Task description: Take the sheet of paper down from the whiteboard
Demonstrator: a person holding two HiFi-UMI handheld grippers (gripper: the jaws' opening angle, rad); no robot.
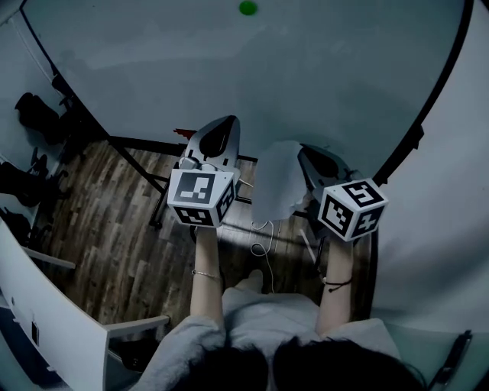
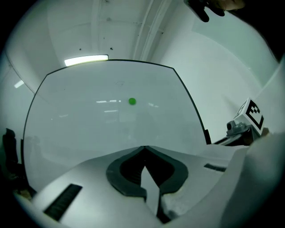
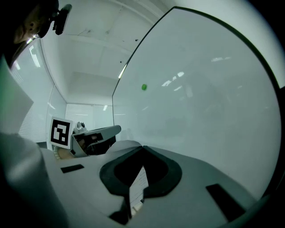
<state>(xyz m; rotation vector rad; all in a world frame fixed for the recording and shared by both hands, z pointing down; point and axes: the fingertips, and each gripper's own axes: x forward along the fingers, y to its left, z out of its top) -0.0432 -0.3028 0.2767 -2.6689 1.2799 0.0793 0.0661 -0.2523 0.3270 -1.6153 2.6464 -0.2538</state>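
The whiteboard (image 1: 229, 69) fills the upper head view, and only a green magnet (image 1: 246, 8) remains on it. The white sheet of paper (image 1: 276, 182) is off the board. It hangs curled from my right gripper (image 1: 307, 151), which is shut on it. In the right gripper view a printed edge of the sheet (image 3: 138, 185) runs between the closed jaws of the right gripper (image 3: 142, 148). My left gripper (image 1: 228, 121) is level beside it, to the left, clear of the sheet. Its jaws meet at the tip, so the left gripper (image 2: 144, 149) is shut, and I see nothing gripped in it.
The board's black stand legs (image 1: 145, 164) spread over the wooden floor (image 1: 114, 229). Black office chairs (image 1: 34, 114) stand at far left. A white desk edge (image 1: 46, 305) lies at lower left. A white cable (image 1: 263, 237) trails on the floor by the person's feet.
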